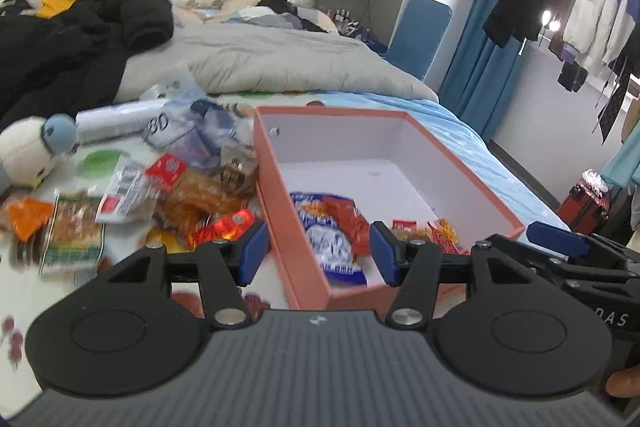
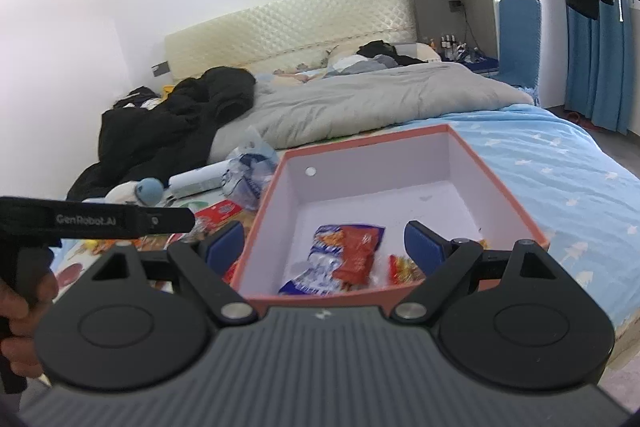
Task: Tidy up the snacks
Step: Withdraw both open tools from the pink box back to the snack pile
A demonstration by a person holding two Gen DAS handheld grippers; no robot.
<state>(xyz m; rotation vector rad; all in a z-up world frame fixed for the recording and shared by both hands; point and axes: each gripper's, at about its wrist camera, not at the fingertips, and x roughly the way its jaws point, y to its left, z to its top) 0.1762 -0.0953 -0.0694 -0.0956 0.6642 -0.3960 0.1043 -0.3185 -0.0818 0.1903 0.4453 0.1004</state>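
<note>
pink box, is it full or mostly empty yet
Mostly empty. The pink box holds only a blue-and-white packet, a red packet and a small snack at its near end; the rest of its floor is bare.

The bed carries a pink box, loose snack packets, seemingly a plush toy.

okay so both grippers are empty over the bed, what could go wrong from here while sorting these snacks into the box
1. The loose pile of crinkly snack packets overlaps heavily, so the open left gripper may pinch two at once or drag neighbours.
2. The pink cardboard box sits on soft blue bedding; bumping its wall could probably shift or tip it.
3. The open right gripper hovers close beside the left one, so they might collide at the box.
</note>
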